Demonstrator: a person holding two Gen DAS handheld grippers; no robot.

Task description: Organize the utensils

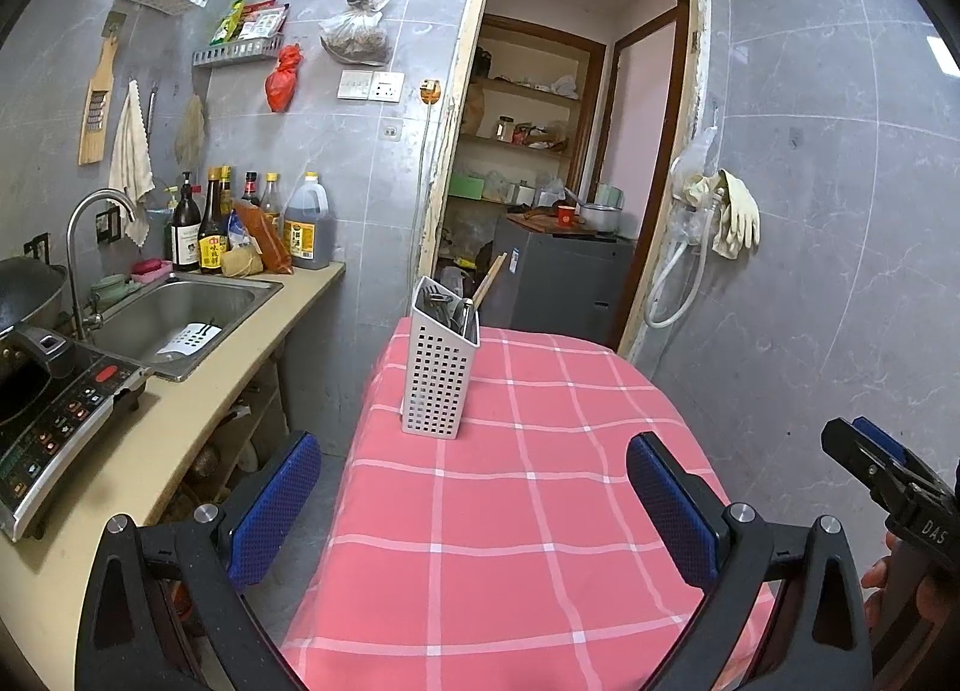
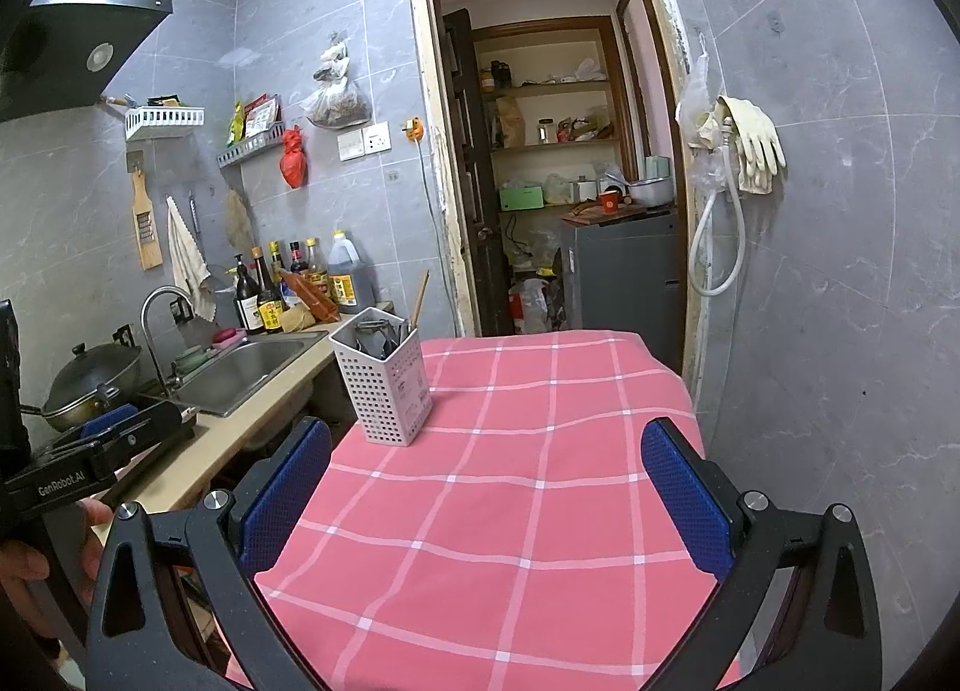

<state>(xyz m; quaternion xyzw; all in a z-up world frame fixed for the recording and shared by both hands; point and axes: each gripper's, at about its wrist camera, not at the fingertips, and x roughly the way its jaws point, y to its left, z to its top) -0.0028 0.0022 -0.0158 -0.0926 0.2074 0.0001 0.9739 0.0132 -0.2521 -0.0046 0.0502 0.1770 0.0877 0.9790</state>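
The left gripper [image 1: 474,496] stands with its blue-padded fingers [image 1: 276,505] spread wide and holding nothing, poised above the near part of a table covered in a pink checked tablecloth [image 1: 510,541]. The right gripper [image 2: 486,487] is likewise spread and empty, hovering over the same cloth; each gripper appears at the edge of the other's view, held by a hand [image 2: 36,571]. Beyond both, on the far left part of the table and near its edge, a white perforated utensil holder [image 1: 438,373] stands upright and clear of both grippers. It contains dark metal utensils [image 1: 447,304] (individual pieces cannot be told apart) and a pair of wooden chopsticks [image 1: 489,280] leaning out toward the right. To the left of the table runs a beige counter [image 1: 198,421] with a steel sink [image 1: 174,319], a tap [image 1: 90,247], a row of sauce bottles [image 1: 240,229] against the tiled wall, and an induction cooker [image 1: 54,427]. A white slotted item [image 1: 192,340] lies in the sink basin. Rubber gloves [image 1: 735,214] hang on the right wall beside an open doorway [image 1: 576,150].
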